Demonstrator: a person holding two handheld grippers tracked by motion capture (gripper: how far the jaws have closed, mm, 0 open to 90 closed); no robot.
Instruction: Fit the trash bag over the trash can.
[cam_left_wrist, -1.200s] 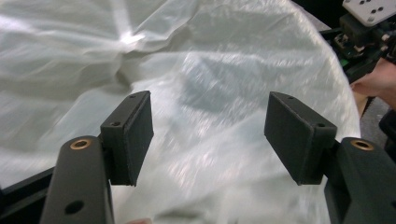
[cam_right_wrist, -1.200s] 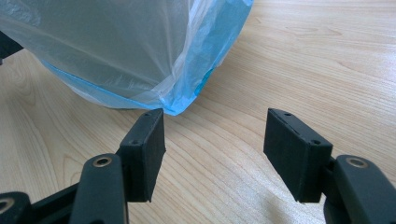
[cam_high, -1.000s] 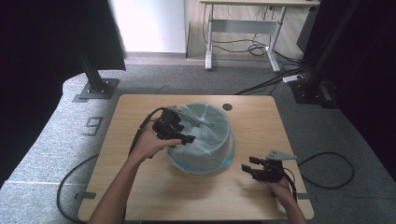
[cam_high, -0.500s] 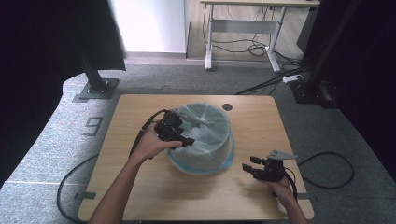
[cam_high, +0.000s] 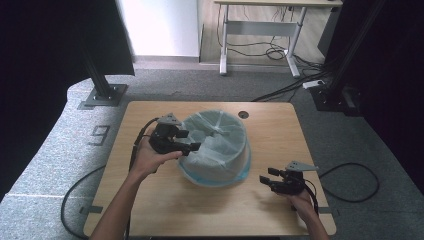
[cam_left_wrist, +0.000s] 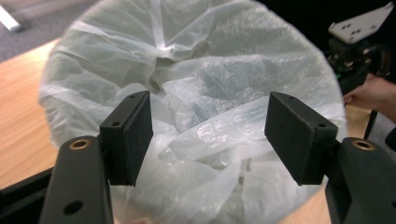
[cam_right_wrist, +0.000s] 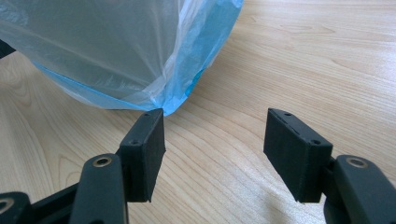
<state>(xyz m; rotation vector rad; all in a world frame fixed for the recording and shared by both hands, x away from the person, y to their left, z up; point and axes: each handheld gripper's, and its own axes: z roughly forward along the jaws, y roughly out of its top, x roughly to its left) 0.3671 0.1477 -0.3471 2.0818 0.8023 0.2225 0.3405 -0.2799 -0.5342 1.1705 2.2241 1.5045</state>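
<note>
With both tongs spread, left tongs (cam_high: 192, 146) over the bin liner (cam_high: 215, 137), thin plastic could be torn if snagged.

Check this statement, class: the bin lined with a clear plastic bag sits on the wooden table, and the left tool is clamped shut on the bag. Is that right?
Not quite. The left tool is open, its jaws standing apart over the bag without pinching it, as the left gripper view shows. The bag-lined bin does sit on the wooden table.
</note>
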